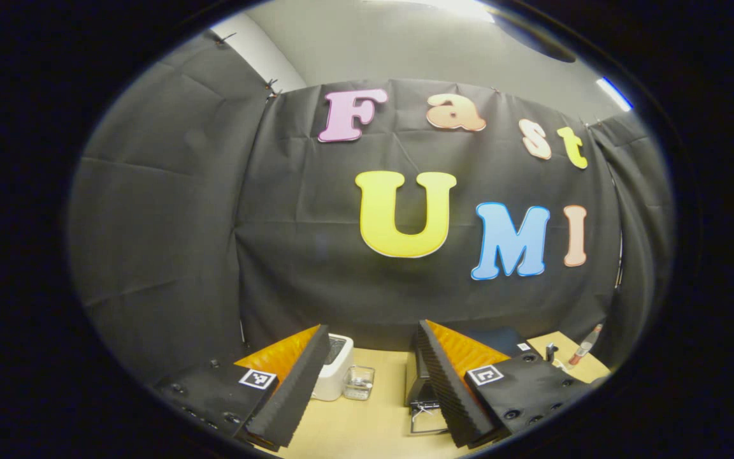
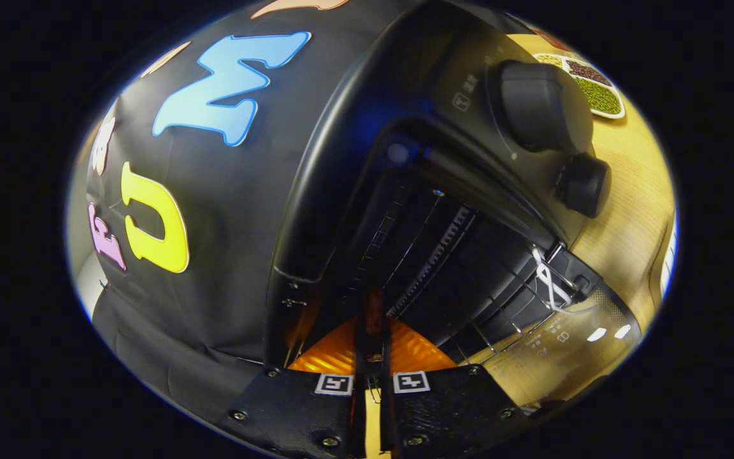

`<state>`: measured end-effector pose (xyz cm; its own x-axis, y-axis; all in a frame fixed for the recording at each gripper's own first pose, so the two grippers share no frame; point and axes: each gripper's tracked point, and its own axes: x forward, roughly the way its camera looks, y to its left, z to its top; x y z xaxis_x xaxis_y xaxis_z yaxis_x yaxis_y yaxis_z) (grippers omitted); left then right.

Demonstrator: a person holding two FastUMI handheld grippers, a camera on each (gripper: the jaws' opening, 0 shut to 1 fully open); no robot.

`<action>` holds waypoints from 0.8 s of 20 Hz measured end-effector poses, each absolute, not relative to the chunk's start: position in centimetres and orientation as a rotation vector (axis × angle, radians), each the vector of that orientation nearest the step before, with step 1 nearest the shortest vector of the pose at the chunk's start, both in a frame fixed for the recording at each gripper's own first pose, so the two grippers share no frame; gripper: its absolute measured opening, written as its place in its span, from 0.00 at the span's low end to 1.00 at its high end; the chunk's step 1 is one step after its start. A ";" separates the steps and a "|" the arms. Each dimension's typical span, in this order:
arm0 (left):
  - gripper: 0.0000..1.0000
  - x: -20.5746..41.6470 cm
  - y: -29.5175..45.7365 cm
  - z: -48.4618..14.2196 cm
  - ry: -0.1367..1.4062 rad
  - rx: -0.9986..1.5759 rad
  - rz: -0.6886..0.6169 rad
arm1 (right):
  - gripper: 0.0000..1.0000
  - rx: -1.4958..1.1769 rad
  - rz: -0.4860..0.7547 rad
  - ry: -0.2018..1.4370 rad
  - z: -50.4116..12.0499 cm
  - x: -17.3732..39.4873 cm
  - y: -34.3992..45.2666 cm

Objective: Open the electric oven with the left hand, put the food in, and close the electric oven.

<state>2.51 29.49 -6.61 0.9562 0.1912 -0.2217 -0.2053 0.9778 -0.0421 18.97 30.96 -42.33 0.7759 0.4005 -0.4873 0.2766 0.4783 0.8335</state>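
Observation:
The black electric oven (image 2: 469, 191) looms close in the right gripper view, its glass door (image 2: 564, 344) swung down and open and a wire rack (image 2: 418, 255) visible inside. My right gripper (image 2: 372, 299) reaches into the cavity, fingers pressed together on a thin reddish piece of food (image 2: 374, 311) that is mostly hidden. In the left gripper view the oven (image 1: 419, 382) stands small on the wooden table (image 1: 367, 427) with its door down. My left gripper (image 1: 372, 328) is held high above the table, open, with nothing between its fingers.
Two round knobs (image 2: 536, 105) sit on the oven's front panel; a white cord (image 2: 548, 280) is tied on the door handle. A dish of green beans (image 2: 596, 89) lies beyond. A white appliance (image 1: 335, 366), a clear glass (image 1: 359, 382) and a bottle (image 1: 583, 347) stand on the table.

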 end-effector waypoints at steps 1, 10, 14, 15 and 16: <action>0.92 2.6 29.3 -6.8 0.221 -0.067 0.200 | 0.10 1.064 0.067 0.735 -42.7 18.8 30.9; 0.94 2.9 28.2 -6.9 0.213 -0.078 0.173 | 0.34 0.706 -0.035 0.820 -43.8 17.2 27.1; 0.99 3.3 26.9 -6.9 0.213 -0.091 0.149 | 0.52 0.632 -0.015 0.792 -42.2 16.7 25.6; 0.94 3.5 26.5 -6.8 0.210 -0.094 0.142 | 0.52 0.604 -0.005 0.790 -41.8 16.6 25.3; 0.99 3.6 26.2 -6.6 0.204 -0.096 0.135 | 0.52 0.573 0.001 0.782 -41.4 16.3 24.9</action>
